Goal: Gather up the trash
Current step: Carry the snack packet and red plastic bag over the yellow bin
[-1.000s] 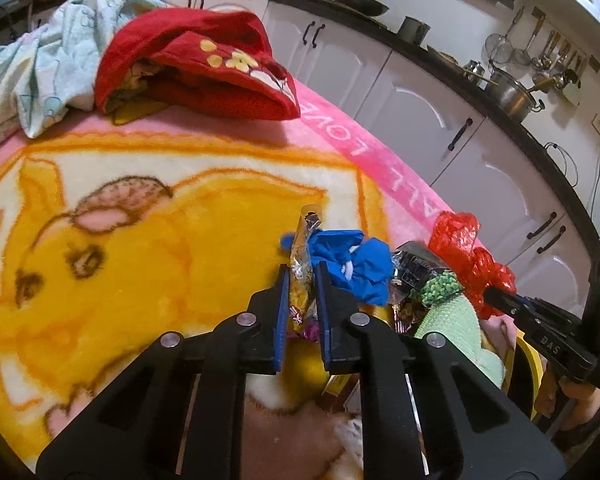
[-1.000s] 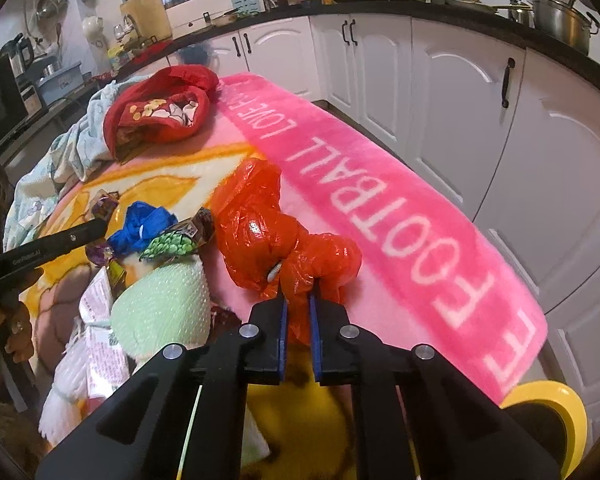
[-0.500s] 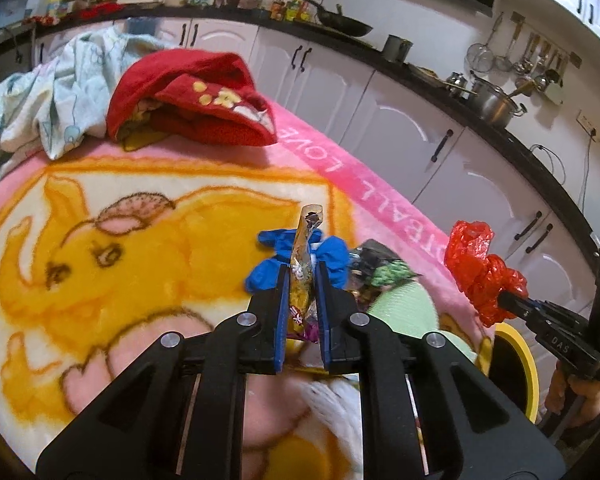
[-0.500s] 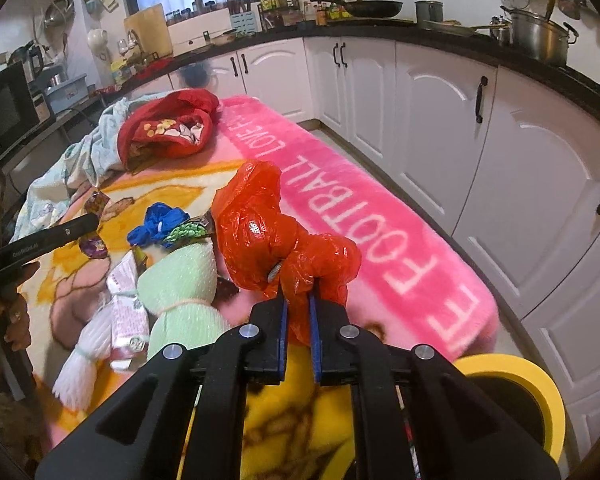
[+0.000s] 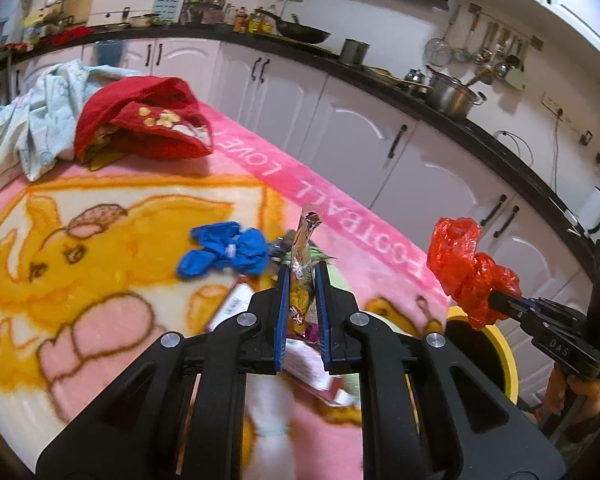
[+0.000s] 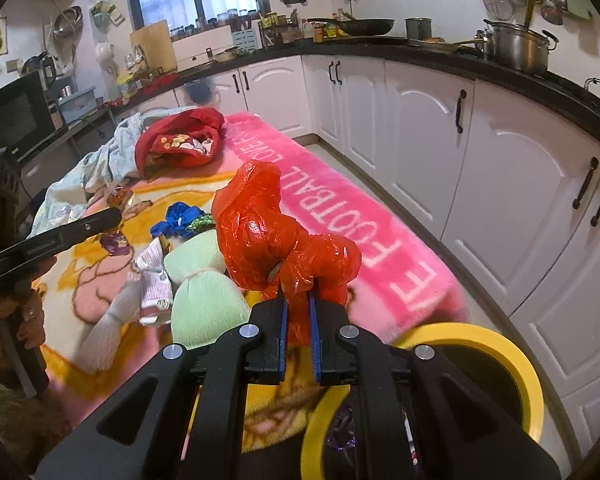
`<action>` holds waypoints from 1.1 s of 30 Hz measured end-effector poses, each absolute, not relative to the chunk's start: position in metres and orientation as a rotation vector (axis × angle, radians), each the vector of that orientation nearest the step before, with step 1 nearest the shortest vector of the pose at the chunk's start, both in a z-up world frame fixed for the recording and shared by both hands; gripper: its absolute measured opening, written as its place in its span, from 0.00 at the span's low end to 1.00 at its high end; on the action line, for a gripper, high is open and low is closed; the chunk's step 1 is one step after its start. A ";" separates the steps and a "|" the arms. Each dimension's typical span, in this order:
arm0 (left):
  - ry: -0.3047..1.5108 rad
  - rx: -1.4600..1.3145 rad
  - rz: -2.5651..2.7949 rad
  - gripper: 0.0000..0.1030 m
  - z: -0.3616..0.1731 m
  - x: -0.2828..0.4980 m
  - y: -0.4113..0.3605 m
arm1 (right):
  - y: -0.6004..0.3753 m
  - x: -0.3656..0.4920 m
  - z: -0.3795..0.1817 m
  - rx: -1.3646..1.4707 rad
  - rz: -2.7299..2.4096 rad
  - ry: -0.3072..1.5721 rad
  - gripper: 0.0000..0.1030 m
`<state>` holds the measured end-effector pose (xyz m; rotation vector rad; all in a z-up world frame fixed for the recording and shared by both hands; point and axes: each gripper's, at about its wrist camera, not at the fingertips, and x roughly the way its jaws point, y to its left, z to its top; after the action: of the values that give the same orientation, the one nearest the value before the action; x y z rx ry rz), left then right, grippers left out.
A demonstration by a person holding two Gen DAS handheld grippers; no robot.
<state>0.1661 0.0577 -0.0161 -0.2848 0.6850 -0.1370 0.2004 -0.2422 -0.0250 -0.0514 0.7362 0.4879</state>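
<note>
My left gripper (image 5: 302, 276) is shut on a yellow snack wrapper (image 5: 303, 264) and holds it upright above the blanket-covered table (image 5: 100, 240). My right gripper (image 6: 297, 300) is shut on a crumpled red plastic bag (image 6: 276, 232), held in the air just above the yellow-rimmed bin (image 6: 504, 360). The red bag also shows in the left wrist view (image 5: 464, 264), above the bin (image 5: 500, 356). A blue crumpled piece (image 5: 228, 252), a pale green bundle (image 6: 204, 292) and a printed wrapper (image 6: 152, 284) lie on the blanket.
A red cloth (image 5: 140, 124) and a pale patterned cloth (image 5: 32, 136) lie at the far end of the table. White kitchen cabinets (image 6: 480, 168) run along the right, with a narrow floor strip between them and the table. Trash lies inside the bin.
Both grippers have lifted and pulled back toward the table's near end. The red bag has moved off the blanket to above the bin. The wrapper stays gripped.
</note>
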 end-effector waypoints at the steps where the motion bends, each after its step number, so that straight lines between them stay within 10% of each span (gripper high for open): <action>1: 0.684 -0.281 -0.148 0.07 -0.016 0.165 0.052 | -0.246 0.198 -0.024 -0.051 0.481 0.735 0.08; 33: 0.726 -0.103 -0.434 0.07 -0.029 0.155 -0.132 | -0.389 0.143 -0.053 0.039 0.233 0.768 0.09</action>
<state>0.1553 -0.1325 -0.0288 -0.1034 0.7263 -0.4341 0.1435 -0.3894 -0.0533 0.0389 0.7683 0.2331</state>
